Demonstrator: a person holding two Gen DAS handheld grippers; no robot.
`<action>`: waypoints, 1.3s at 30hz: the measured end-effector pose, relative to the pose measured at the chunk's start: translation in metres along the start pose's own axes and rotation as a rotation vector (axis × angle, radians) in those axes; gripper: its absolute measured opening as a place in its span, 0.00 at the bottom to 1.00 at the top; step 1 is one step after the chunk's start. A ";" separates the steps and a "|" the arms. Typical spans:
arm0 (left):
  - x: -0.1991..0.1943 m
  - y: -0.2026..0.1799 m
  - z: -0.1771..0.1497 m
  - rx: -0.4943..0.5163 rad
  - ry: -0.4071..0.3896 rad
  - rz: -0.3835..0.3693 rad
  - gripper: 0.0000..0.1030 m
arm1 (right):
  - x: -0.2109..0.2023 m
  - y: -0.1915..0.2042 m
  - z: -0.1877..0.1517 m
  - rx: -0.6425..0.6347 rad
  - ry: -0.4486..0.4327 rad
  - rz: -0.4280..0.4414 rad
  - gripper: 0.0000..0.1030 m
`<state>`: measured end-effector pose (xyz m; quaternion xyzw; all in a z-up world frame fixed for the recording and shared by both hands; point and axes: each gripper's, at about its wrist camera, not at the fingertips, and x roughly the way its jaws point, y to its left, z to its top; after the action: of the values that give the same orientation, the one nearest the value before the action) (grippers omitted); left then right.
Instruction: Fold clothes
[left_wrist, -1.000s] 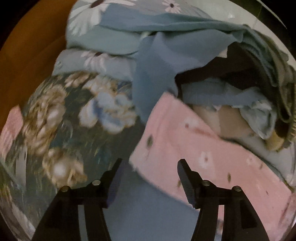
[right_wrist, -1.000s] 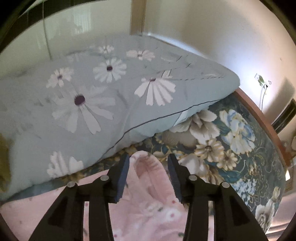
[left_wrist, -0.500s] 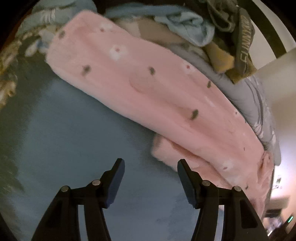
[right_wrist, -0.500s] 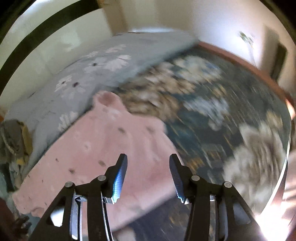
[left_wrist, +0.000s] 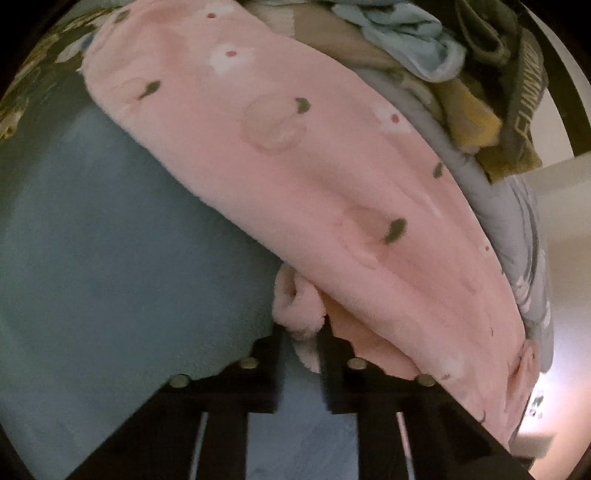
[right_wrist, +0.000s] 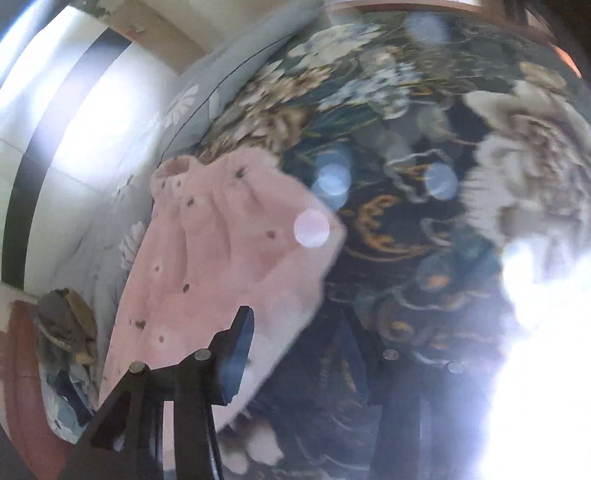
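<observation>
My left gripper (left_wrist: 300, 345) pinched a fluffy fold at the near edge of the pink garment (left_wrist: 295, 155), jaws narrowed on it. The garment lay across a blue cloth (left_wrist: 110, 258), beside a pile of clothes (left_wrist: 461, 74). My right gripper (right_wrist: 295, 354) hung with jaws wide over the garment's edge and the floral bedspread (right_wrist: 406, 147).

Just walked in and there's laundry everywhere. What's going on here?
A person with a gripper in each hand is folding a pink fleece garment spread on a bed. The left gripper has its jaws closed on a fluffy edge of it, over a blue sheet. The right gripper hangs open above the floral bedspread, holding nothing. A pile of other clothes lies behind the garment.
</observation>
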<state>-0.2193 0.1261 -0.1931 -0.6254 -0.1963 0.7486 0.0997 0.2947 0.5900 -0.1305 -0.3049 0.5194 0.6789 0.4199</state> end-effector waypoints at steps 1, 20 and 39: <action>-0.001 0.000 -0.001 -0.011 -0.006 -0.006 0.08 | 0.004 0.002 0.000 0.009 0.006 0.013 0.48; -0.164 0.070 -0.014 -0.088 -0.205 -0.177 0.06 | -0.019 0.054 0.008 0.020 -0.022 0.107 0.06; -0.203 0.219 0.027 -0.322 -0.214 0.017 0.06 | 0.019 0.153 -0.012 -0.244 0.064 0.070 0.05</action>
<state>-0.1846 -0.1564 -0.0991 -0.5519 -0.3178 0.7705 -0.0294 0.1502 0.5669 -0.0813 -0.3567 0.4564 0.7413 0.3391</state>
